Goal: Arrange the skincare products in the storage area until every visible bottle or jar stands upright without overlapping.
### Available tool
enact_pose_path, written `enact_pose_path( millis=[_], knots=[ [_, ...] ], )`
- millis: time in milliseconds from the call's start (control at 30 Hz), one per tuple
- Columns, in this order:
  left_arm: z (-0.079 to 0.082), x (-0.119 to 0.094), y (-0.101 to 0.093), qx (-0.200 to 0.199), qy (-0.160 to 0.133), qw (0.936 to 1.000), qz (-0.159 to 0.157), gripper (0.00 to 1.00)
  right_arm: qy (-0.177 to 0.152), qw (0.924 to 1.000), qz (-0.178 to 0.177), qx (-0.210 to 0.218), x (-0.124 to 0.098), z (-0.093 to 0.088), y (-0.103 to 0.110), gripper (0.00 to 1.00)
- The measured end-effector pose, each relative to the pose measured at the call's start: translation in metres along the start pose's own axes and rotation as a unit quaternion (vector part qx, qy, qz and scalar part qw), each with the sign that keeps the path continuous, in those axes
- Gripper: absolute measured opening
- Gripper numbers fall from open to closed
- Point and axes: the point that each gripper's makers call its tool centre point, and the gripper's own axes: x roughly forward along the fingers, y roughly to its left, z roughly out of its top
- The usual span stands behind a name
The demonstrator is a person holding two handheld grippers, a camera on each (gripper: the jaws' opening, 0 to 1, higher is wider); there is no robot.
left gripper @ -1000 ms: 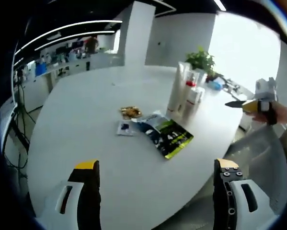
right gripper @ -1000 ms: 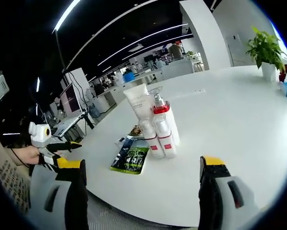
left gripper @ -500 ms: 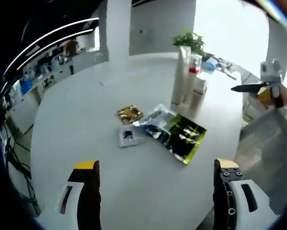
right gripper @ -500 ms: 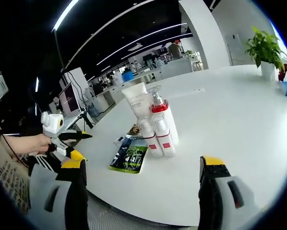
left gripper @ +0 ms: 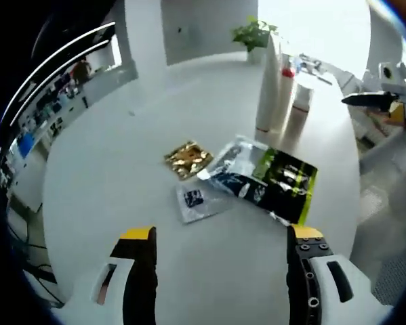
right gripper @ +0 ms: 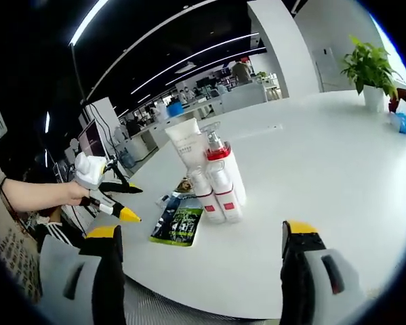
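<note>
Your left gripper (left gripper: 219, 237) has its jaws spread apart with nothing between them, hovering above the near edge of the white round surface (left gripper: 101, 169). Straight ahead of those jaws lie three flat packets: a small grey sachet (left gripper: 199, 201) nearest, a gold sachet (left gripper: 186, 158) just past it, and a black-and-green foil pouch (left gripper: 274, 181) to the right, its silver end overlapping or touching the area beside the sachets. The pouch's long axis runs diagonally away toward the standing products.

Your right gripper (right gripper: 197, 237) also has its jaws wide apart and empty, held off the surface edge. Ahead of them and slightly left stands the skincare cluster: a tall white tube (right gripper: 189, 142) at the back, a red-collared pump bottle (right gripper: 223, 169) beside it, and two small white bottles (right gripper: 213, 196) with red labels in front, all upright and packed so close they touch. In the left gripper view the same cluster (left gripper: 277, 91) stands beyond the pouch, well apart from the left jaws.

The upright bottles need little; the flat items lying down are what look unfinished. I judge the left gripper is the nearer one to them, since they lie directly under its line of approach, while the right gripper faces the bottles with the pouch (right gripper: 177, 224) off to its left. Come down on the pouch across its short side.

A potted plant (right gripper: 369, 71) stands far across the surface.
</note>
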Motion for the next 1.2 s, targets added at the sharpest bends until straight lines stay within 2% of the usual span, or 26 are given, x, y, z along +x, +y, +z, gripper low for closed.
enact_pose_path(
  millis=[133,200,300,533,667,767,1200],
  knots=[
    [0.002,0.010,0.007,0.025,0.014,0.9996,0.001,0.65,0.003,1.0000,-0.004,0.000,0.001,-0.001,-0.002,0.97],
    [0.002,0.016,0.011,0.027,0.018,0.9995,0.001,0.60,0.005,1.0000,-0.006,0.000,0.001,-0.001,-0.002,0.97],
    [0.002,0.024,0.015,0.022,0.027,0.9994,0.002,0.59,0.006,0.9999,-0.009,0.001,0.001,-0.002,-0.003,0.97],
    [0.006,0.038,0.020,0.004,0.031,0.9995,0.005,0.57,0.008,0.9998,-0.017,0.006,0.001,-0.003,-0.007,0.97],
    [0.007,0.042,0.024,-0.018,0.031,0.9993,0.008,0.52,0.010,0.9997,-0.019,0.007,0.001,-0.003,-0.008,0.97],
    [0.007,0.044,0.023,-0.031,0.031,0.9990,0.005,0.53,0.011,0.9997,-0.021,0.008,0.001,-0.004,-0.009,0.97],
    [0.007,0.054,0.025,-0.057,0.033,0.9977,0.013,0.50,0.015,0.9995,-0.025,0.009,0.001,-0.005,-0.010,0.97]
  ],
)
